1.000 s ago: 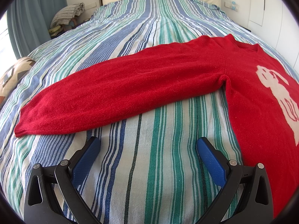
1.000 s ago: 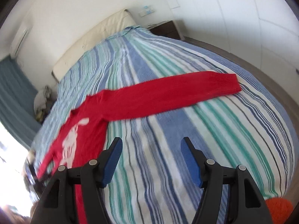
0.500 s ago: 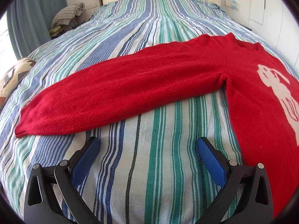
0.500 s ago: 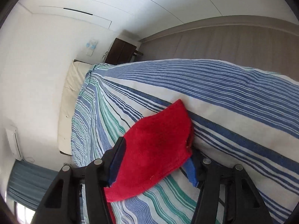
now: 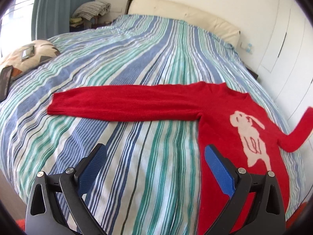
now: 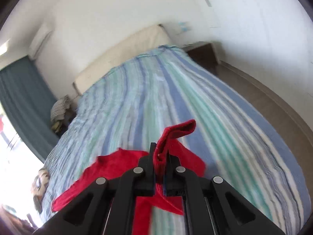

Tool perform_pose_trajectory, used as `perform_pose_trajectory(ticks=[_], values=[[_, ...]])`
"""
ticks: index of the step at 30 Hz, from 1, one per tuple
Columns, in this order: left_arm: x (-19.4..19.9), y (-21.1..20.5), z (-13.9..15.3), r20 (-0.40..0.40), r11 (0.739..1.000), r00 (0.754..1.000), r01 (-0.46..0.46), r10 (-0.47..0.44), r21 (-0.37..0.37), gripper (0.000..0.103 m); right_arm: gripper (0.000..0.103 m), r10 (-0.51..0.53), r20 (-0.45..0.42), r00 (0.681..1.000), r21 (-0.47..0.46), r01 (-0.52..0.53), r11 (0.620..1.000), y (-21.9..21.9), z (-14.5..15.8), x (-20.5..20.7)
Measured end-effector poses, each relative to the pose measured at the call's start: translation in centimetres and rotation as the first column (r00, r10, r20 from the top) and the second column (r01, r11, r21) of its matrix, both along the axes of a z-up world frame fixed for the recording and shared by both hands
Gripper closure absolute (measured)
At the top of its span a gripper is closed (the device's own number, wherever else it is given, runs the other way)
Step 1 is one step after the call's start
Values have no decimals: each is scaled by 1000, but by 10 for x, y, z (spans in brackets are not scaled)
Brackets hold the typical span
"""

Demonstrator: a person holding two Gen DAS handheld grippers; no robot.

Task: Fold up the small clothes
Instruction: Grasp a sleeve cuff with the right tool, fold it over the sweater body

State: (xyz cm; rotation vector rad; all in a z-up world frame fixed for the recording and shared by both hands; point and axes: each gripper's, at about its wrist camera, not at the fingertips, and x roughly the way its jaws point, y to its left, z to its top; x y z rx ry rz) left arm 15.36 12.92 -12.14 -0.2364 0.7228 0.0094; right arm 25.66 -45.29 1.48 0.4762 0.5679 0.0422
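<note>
Nearest to us, our left gripper (image 5: 154,168) hangs above the foot end of the bed with its blue-padded fingers (image 5: 92,168) spread wide and nothing between them. Our right gripper (image 6: 159,156) has its black jaws pressed together on the cuff of one sleeve (image 6: 176,131) of the red knitted sweater (image 5: 225,129), and the cuff end sticks up bent over past the fingertips. That sleeve is lifted off the bed; in the left view it rises at the bed's right edge.

The rest of the sweater lies flat on the blue, green and white striped bedspread (image 5: 137,62), its body towards the bed's right side near the foot, with the pale pink rabbit motif (image 5: 250,135) facing up. Its other sleeve (image 5: 125,103) stretches straight across the middle towards the left edge.

Further off, a patterned cushion (image 5: 25,58) sits at the left edge, and the cream padded headboard (image 5: 182,19) closes the far end.
</note>
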Motion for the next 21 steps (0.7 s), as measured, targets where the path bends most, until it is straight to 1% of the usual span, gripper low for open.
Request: perform_pose_trajectory(ticks=[2,3,4,5,6,7,8,9,10,12,14,17,18,20,21], values=[[-14,4,-7,21,1000,1000,-8,8,17,2,99,140,24,990,3,-140,990,61,20,27],[-17,6,-14,8,1000,1000,-12,12,29,2,99,200,24,979,6,-201,980,93,21,38],[-15,7,-21,-22,999,1000,-10,11,40,2,97,269,18,963,16,-269,963,123,20,52],[-12,8,-26,-49,999,999,-6,8,44,3,94,344,-4,939,34,-344,939,152,14,67],[-9,11,-27,-55,999,999,-3,5,42,3,88,410,-44,911,60,-407,912,178,3,81],[-9,12,-26,-43,999,999,0,1,37,3,62,455,-89,886,91,-448,890,200,-10,90],[-9,14,-25,-29,999,1000,0,1,37,3,46,491,-119,863,122,-478,870,216,-21,99],[-9,15,-24,-21,999,1000,-5,6,40,3,46,520,-133,844,146,-502,852,227,-32,100],[-10,17,-24,-19,999,1000,-14,14,41,3,46,537,-143,831,158,-516,842,230,-38,100],[-10,23,-25,-19,1000,999,-27,28,13,3,46,542,-142,828,164,-521,838,226,-41,97],[-8,27,-24,-15,999,999,-30,30,-26,3,46,519,-154,841,157,-497,853,207,-45,92],[-3,26,-25,-14,999,999,-29,29,-40,3,46,460,-218,861,146,-437,887,174,-62,92],[-1,25,-26,-18,999,999,-29,28,-36,3,46,445,-241,863,168,-414,894,162,-71,93],[3,21,-30,-33,999,999,-29,28,-19,3,46,415,-285,864,246,-352,903,138,-97,88],[3,19,-31,-40,1000,999,-29,28,-10,3,46,386,-318,866,279,-304,911,127,-116,86]])
